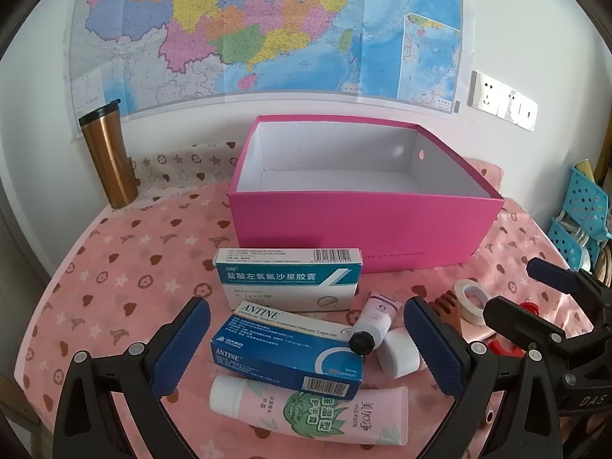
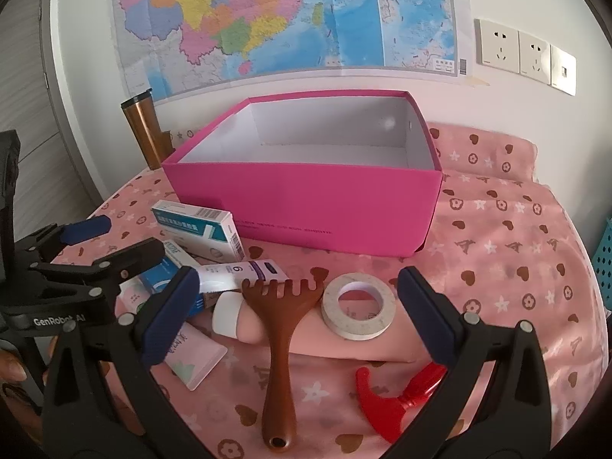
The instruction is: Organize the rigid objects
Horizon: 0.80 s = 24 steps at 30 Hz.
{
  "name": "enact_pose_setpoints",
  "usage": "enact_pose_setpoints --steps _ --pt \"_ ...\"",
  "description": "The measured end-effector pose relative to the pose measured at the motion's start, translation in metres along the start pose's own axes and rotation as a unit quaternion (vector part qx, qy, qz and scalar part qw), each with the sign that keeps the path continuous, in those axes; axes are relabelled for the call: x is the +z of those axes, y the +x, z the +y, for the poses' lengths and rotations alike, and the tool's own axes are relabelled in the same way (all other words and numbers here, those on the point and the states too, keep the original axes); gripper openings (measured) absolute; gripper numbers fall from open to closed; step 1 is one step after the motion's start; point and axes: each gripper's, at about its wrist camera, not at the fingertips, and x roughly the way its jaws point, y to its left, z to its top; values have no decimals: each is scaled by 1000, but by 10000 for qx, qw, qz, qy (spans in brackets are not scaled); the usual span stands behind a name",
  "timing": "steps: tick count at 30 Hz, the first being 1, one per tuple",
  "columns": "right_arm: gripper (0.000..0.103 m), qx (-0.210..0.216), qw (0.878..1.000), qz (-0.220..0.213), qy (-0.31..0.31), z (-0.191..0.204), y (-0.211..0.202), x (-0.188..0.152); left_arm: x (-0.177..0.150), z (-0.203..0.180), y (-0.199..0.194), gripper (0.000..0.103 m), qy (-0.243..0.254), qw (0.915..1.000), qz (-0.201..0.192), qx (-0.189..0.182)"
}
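An open pink box (image 1: 367, 229) (image 2: 306, 206) stands at the back of the table, nothing inside. In front of it lie a teal-and-white medicine carton (image 1: 288, 281) (image 2: 199, 229), a blue ANTINE carton (image 1: 290, 352), a small purple tube (image 1: 375, 321), a white-capped pink bottle (image 1: 397, 352) and a pink hand-cream tube (image 1: 310, 413). My left gripper (image 1: 306, 348) hangs open above the ANTINE carton, holding nothing. My right gripper (image 2: 298, 313) is open over a brown wooden scratcher (image 2: 283, 336), beside a tape roll (image 2: 357, 306) and a red plastic tool (image 2: 394, 394).
A copper travel mug (image 1: 107, 157) stands at the back left by the wall. A pink patterned cloth (image 2: 516, 260) covers the table. Blue plastic baskets (image 1: 581, 214) sit off the right edge. A map and wall sockets (image 2: 524, 53) are behind the box.
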Motion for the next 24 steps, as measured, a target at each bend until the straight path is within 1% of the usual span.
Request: enact_pose_setpoints --steps 24 --pt "103 52 10000 -57 30 2 -3 2 0 -5 -2 103 42 10000 24 -9"
